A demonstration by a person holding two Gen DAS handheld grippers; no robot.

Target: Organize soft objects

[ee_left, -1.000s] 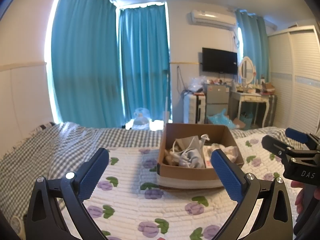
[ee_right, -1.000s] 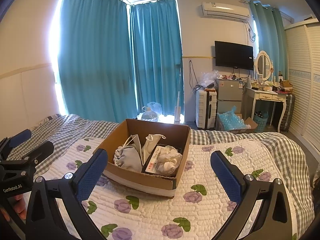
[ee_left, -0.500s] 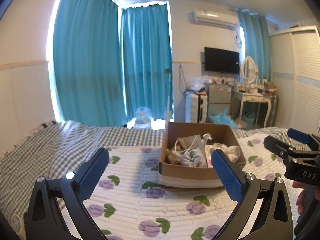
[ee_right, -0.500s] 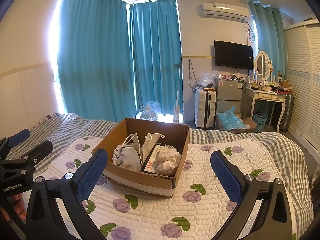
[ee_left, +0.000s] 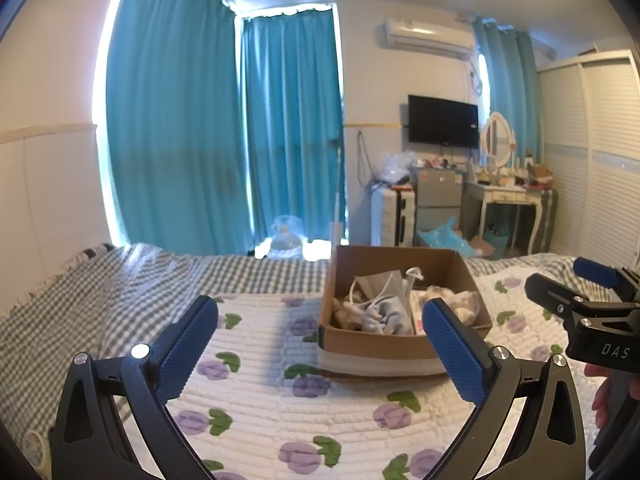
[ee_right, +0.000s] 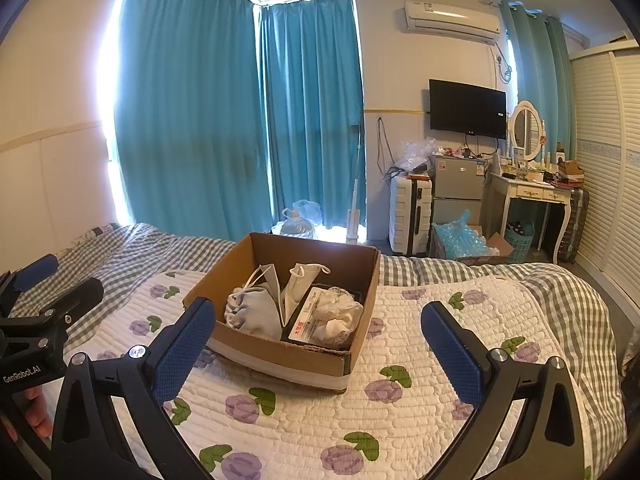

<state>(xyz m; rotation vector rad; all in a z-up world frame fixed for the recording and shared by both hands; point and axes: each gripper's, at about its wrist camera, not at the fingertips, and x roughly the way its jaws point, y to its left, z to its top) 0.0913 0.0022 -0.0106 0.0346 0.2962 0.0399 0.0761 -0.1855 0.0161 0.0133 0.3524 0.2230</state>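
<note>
I see a bed (ee_right: 500, 280) covered by a grey-and-white checked sheet (ee_left: 100, 292), and over that lies a white quilt (ee_right: 420, 320) printed with purple flowers and green leaves. An open cardboard box (ee_right: 312, 360) sits directly on the quilt, toward its far end, near the middle of the bed, with quilt showing on both sides.

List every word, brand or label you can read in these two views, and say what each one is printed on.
"DAS": white letters on the black body of the right gripper, seen from the left wrist; more may be cut off.
"GenRobot.AI": on the body of the left gripper, seen from the right wrist.
Flat packet in the cardboard box: red and black print, too small to read.
TV: logo unreadable.
</note>
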